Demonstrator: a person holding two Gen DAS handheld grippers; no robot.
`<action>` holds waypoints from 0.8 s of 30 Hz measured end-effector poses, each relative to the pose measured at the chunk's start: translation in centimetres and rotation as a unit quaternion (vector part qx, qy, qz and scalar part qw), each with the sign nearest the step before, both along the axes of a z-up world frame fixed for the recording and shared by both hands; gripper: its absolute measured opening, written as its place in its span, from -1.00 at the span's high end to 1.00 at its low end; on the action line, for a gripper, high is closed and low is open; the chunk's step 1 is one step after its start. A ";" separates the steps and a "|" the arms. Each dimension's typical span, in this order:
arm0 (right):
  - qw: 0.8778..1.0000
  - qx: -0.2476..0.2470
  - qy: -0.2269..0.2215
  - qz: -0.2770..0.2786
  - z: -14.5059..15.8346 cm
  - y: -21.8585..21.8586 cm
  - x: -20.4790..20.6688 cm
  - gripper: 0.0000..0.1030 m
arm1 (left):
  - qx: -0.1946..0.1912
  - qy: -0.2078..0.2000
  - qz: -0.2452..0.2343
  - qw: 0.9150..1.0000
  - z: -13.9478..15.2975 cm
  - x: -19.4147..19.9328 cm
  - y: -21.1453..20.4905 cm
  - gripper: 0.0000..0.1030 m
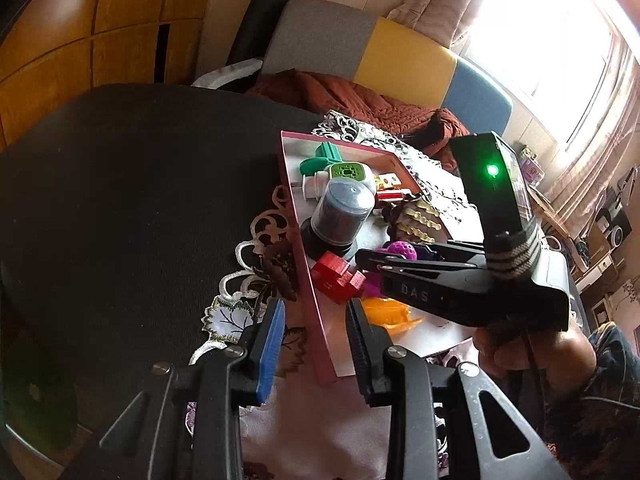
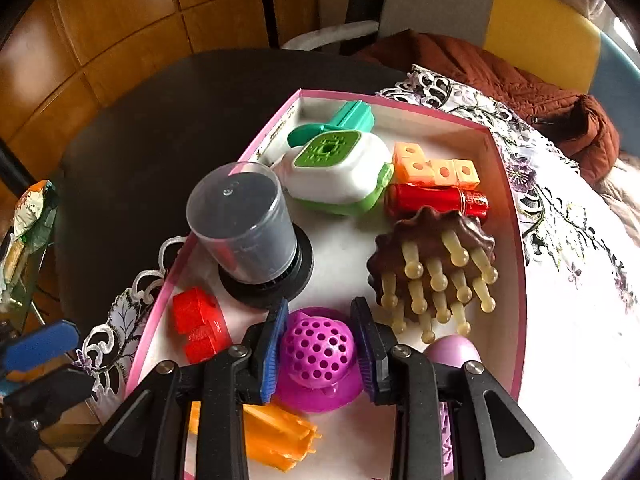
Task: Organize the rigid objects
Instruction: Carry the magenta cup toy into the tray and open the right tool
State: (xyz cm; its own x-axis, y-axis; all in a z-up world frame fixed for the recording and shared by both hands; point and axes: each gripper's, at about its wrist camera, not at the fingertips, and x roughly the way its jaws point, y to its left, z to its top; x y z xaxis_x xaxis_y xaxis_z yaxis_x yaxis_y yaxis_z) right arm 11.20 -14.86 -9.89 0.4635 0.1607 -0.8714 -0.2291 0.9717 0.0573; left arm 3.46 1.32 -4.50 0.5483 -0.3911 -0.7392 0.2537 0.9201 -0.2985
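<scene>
The right gripper (image 2: 320, 344) hangs over the near end of the pink-rimmed box (image 2: 516, 264), its two pads set either side of a purple perforated dome (image 2: 318, 354); whether the pads press on the dome or stand just clear of it cannot be told from the right wrist view, since the dome fills nearly the whole gap and its flared base spreads under both fingers. The left gripper (image 1: 316, 340) stands with its jaws a little apart over the near left wall of the same box, the pink rim running up between the pads without either plainly biting on it, so it may be steadying the box or only waiting. Around the dome the box is already crowded: a red block (image 2: 200, 328) to its left, an orange ribbed piece (image 2: 276, 436) nearer the camera, a clear-capped dark cylinder (image 2: 252, 228) upright on a black disc, a brown massager with pale knobbed prongs (image 2: 436, 268) to the right, and farther back a white and green case (image 2: 340, 176), a red tube (image 2: 436, 200), orange cubes (image 2: 432, 166) and a teal piece (image 2: 344, 120). The step in hand looks like setting the dome down among the sorted things, or taking it up. If placing, the next move calls for parting the pads and lifting straight out without nudging the massager; if picking, a firm squeeze above the flared base.
</scene>
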 end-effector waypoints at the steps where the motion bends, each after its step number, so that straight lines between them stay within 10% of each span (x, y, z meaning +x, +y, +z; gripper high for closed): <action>1: 1.000 0.005 0.000 -0.002 0.0 -0.2 0.0 0.36 | -0.001 0.000 0.001 1.000 0.0 0.0 0.0 0.40; 24: 0.998 0.049 -0.020 -0.032 1.3 -2.6 -2.2 -0.16 | 0.056 -0.029 0.048 0.997 0.8 -1.2 -0.6 0.36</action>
